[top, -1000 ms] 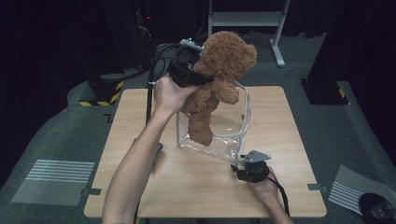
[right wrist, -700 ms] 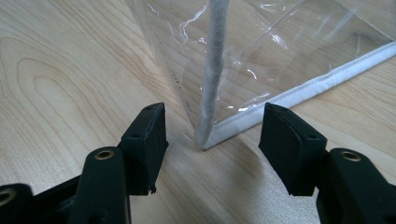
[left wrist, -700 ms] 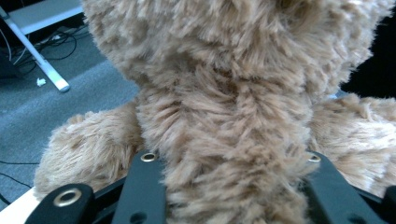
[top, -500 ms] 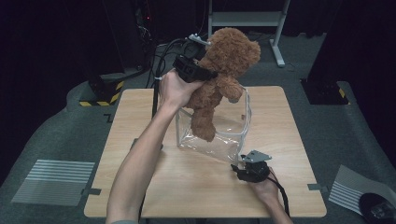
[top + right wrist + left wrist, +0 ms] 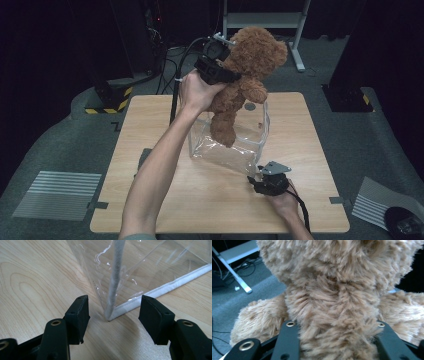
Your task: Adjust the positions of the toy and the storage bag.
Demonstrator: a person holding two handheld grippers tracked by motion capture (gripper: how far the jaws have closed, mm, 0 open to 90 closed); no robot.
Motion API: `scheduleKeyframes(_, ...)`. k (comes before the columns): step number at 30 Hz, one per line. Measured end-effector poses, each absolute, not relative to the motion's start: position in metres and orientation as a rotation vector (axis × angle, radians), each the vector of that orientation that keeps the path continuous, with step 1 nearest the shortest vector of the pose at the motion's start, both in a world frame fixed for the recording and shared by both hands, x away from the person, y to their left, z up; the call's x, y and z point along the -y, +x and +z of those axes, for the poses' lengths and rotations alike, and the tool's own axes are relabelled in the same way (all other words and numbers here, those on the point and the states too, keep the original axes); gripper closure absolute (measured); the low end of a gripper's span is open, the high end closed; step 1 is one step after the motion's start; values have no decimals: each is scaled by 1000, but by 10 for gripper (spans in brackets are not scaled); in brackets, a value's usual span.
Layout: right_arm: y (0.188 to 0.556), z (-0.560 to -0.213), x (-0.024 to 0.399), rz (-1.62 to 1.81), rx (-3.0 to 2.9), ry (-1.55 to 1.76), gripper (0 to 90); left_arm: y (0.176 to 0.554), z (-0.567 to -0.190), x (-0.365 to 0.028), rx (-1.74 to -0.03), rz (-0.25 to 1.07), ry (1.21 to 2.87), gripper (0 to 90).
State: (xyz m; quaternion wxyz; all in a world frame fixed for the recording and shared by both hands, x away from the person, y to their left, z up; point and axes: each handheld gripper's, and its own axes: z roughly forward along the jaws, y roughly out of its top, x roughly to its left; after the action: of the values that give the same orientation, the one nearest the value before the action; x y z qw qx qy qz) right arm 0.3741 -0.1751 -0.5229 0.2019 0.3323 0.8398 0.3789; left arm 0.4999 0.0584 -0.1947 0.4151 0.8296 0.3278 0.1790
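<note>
Left gripper (image 5: 220, 70) is clamped around the teddy bear (image 5: 245, 75) at its middle, jaws squeezing the fur from both sides, up around 12 o'clock over the table (image 5: 150, 145). Compared with a second ago the bear has drifted a bit up and toward 1 o'clock, so its legs now hang over the mouth of the clear plastic bag (image 5: 235, 145) mid-table, which looks like lining up to lower it in. Over at 5 o'clock the right gripper (image 5: 113, 312) hasn't budged, jaws spread either side of the bag's near bottom corner without pinching it.
</note>
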Motion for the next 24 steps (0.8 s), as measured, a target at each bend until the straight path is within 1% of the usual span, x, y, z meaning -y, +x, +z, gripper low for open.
scheduleKeyframes(7, 374, -523, 175, 1061, -2342, 933, 410, 509, -194, -67, -872, 416, 2024, 614)
scheduleKeyframes(10, 373, -523, 175, 1056, -2344, 929, 411, 509, -195, -69, -881, 437, 2024, 614)
scheduleKeyframes(22, 374, -523, 175, 1058, -2346, 927, 417, 517, -221, -58, -910, 470, 2026, 611)
scheduleKeyframes(24, 373, -523, 176, 1069, -2338, 933, 441, 518, -224, -57, -909, 465, 2030, 611)
